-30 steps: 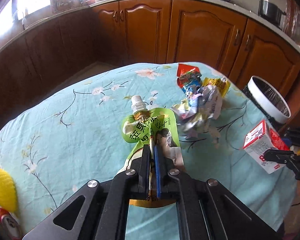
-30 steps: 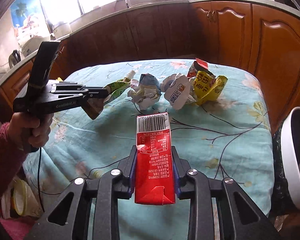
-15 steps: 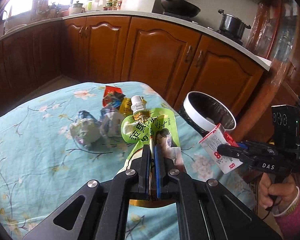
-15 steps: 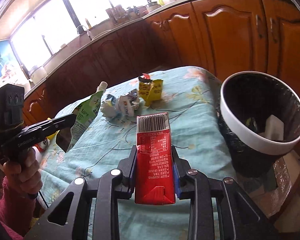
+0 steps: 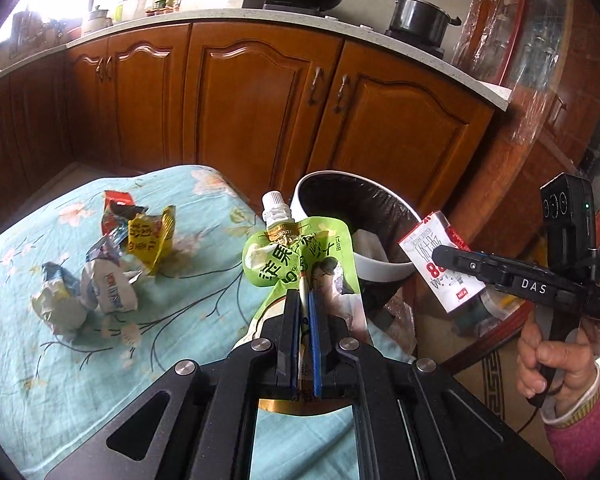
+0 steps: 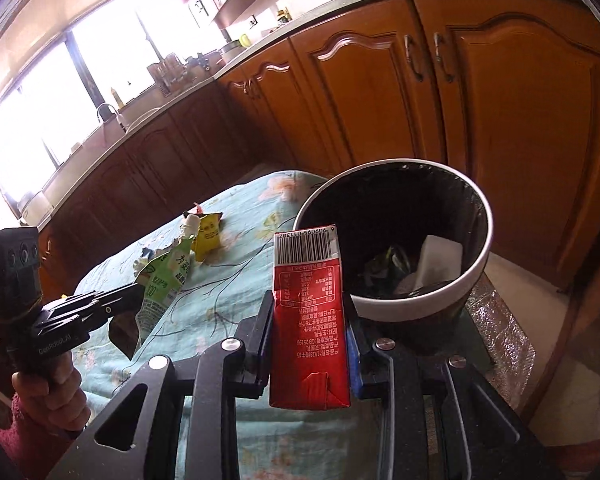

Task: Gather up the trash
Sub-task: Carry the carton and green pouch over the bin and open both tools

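Table edge [image 5: 220, 184] beside bin [image 6: 480, 208]; left claw [image 5: 305, 300] clamps pouch [image 5: 300, 256], right claw [image 6: 310, 312] grips carton [image 6: 308, 320]

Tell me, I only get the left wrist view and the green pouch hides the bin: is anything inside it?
Observer: Yes, a white scrap and a dark crumpled wrapper lie in the bin.
Operator: What's on the carton's far side?
Observer: The carton is red there, barcode at its top end, clamped in the right tongs.
Operator: Who holds my tongs?
Observer: A hand in a pink sleeve grips the left tongs, shut on the green pouch.
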The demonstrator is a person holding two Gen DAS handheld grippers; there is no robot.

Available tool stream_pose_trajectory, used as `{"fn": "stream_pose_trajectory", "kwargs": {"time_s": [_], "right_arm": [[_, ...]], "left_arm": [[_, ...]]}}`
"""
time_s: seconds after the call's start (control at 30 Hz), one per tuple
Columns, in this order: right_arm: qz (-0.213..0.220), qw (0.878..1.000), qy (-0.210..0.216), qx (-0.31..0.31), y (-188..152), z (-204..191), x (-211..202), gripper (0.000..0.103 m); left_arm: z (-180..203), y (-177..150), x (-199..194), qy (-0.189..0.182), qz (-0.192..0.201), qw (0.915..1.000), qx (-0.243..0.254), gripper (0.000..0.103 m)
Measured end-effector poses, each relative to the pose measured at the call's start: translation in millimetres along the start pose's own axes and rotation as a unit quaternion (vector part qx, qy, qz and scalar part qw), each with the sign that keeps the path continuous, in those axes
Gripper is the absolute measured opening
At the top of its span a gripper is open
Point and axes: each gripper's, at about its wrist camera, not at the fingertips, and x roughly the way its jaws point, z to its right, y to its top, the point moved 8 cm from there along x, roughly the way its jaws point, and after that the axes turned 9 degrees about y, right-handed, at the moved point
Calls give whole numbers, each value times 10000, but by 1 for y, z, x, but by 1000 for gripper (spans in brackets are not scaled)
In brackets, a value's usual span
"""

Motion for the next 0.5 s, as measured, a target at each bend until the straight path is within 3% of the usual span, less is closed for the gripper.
{"fn": "stream_pose_trajectory", "kwargs": {"time_s": [0.5], "right_arm": [[89, 9991, -320, 259, 42, 53, 7, 29]], "left_arm": [[49, 58, 70, -232, -416, 9979, 444, 3]]}}
